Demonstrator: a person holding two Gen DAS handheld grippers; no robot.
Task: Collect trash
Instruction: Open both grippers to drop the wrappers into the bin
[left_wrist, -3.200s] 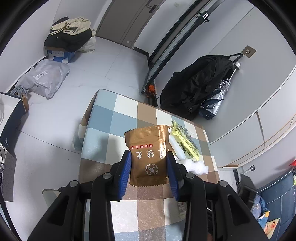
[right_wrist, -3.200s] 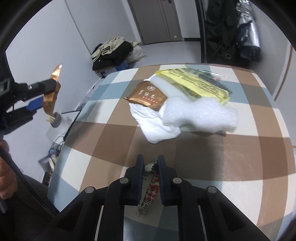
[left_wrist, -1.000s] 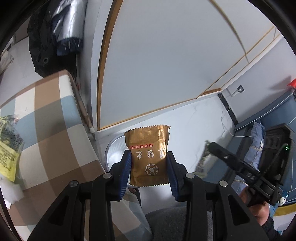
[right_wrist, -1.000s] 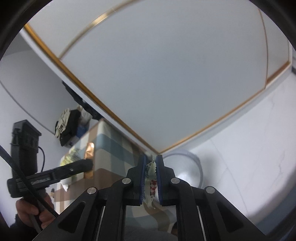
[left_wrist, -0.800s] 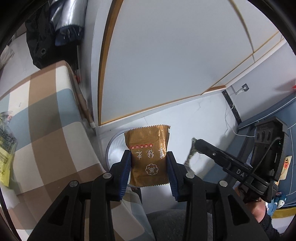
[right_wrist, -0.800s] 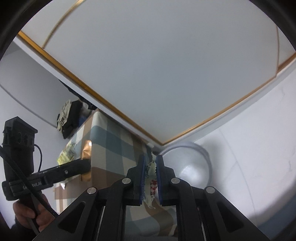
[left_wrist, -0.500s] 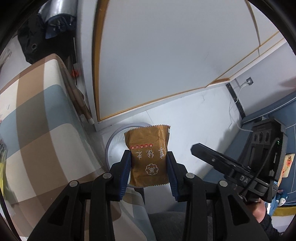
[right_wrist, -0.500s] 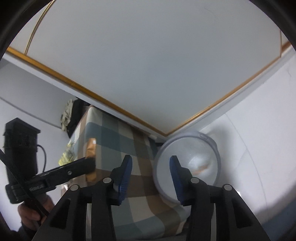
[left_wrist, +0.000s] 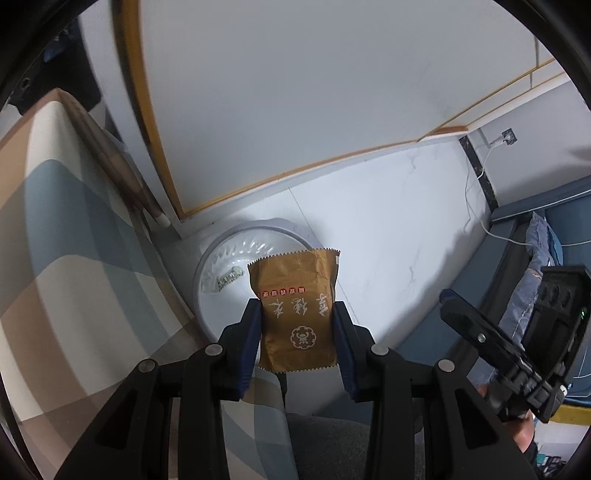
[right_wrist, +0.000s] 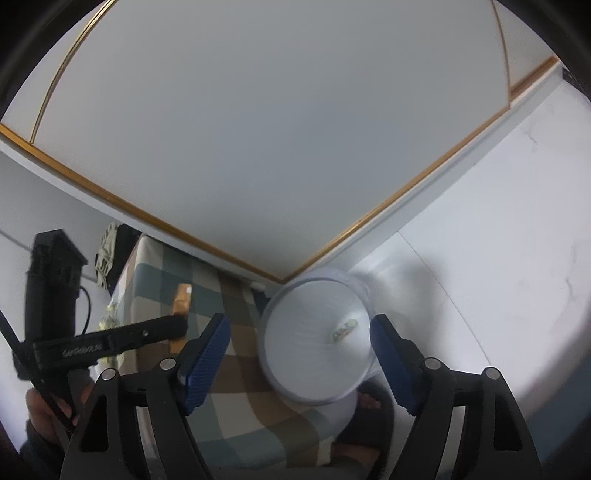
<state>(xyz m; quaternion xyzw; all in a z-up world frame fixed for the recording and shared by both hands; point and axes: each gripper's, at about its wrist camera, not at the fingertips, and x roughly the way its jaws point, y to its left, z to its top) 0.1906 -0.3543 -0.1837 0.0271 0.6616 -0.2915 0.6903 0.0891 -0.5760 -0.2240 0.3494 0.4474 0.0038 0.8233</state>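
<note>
Left wrist view: the left gripper (left_wrist: 297, 332) is clenched on a brown snack packet (left_wrist: 295, 310), held upright above the rim of a white trash bin (left_wrist: 258, 230) standing on the floor beside the checked tablecloth (left_wrist: 66, 266). A small wrapper (left_wrist: 229, 277) is seen lying inside the bin. The right gripper (left_wrist: 448, 297) is glimpsed at the right edge.

Right wrist view: the right gripper (right_wrist: 299, 350) is opening, jaws spread wide, nothing between the pads. The trash bin (right_wrist: 314, 354) is framed below them, the small wrapper (right_wrist: 343, 330) resting inside. The left gripper (right_wrist: 181, 326) is seen at left, the brown packet (right_wrist: 181, 299) pinched in it over the tablecloth (right_wrist: 236, 373).
</note>
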